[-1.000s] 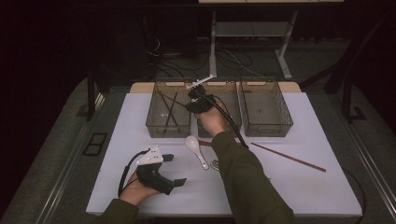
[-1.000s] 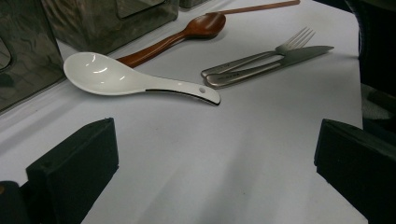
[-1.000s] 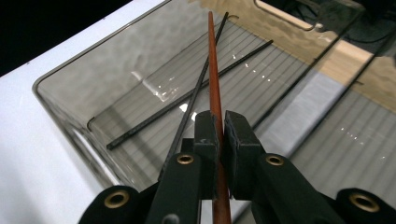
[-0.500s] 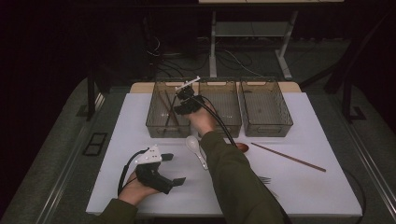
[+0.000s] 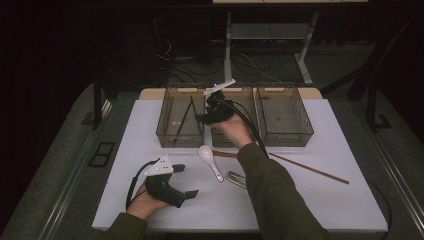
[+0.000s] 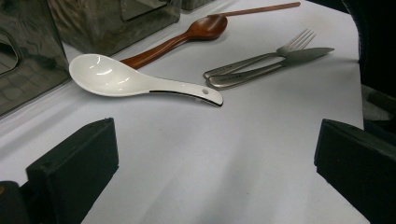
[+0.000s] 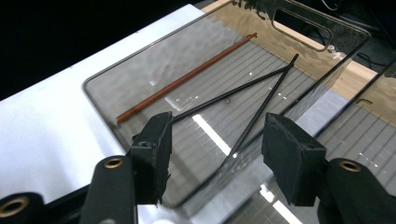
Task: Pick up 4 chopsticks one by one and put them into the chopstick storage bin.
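1. Black chopsticks (image 7: pixel 243 95) lay crossed in the left bin (image 5: pixel 181 116), upper centre of the high view, beside a brown one (image 7: pixel 187 77).
2. The right hand-held gripper (image 7: pixel 215 154) hovered above them; its jaws had just been opening, nothing between them.
3. The left hand-held gripper (image 6: pixel 210 177) rested open on the tabletop (image 5: pixel 300 195).
4. Best lift clear of the bin wall before reaching for the remaining chopstick (image 5: pixel 310 170).

The white bench (image 5: pixel 325 200) carried three clear bins (image 5: pixel 285 117); just before them lay a white spoon (image 5: pixel 210 160), wooden spoon (image 6: pixel 187 35), chopstick (image 5: pixel 310 169), fork (image 6: pixel 261 58) and knife (image 6: pixel 275 67).
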